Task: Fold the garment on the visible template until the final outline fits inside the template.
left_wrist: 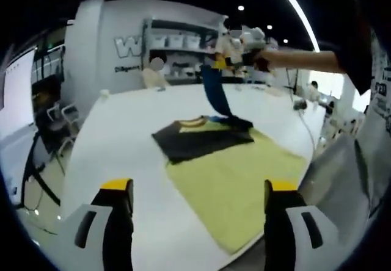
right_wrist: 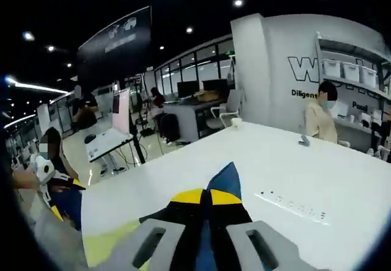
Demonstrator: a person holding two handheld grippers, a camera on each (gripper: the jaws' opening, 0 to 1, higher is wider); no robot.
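A dark blue and black short-sleeved garment with a yellow neckline lies just above the middle of the left gripper view, its body spread flat across the far end of a pale yellow rectangular template sheet. One blue part of it rises in a narrow strip toward the top centre of the frame, pinched there by the right gripper, which a person's bare forearm holds out from the upper right. In the right gripper view the same blue cloth pokes up at the lower centre between that gripper's yellow-tipped jaws, which are clamped together on it.

The template sheet stretches from the garment toward the lower right of the left gripper view, over the near edge of a broad white table. The left gripper hovers at the bottom of its own view, yellow-tipped jaws wide apart with nothing between them, well short of the cloth.

At the right edge of the right gripper view a person in a beige top stands behind the table, though the blur leaves little else certain. Shelves of white bins line the wall at upper centre of the left gripper view.
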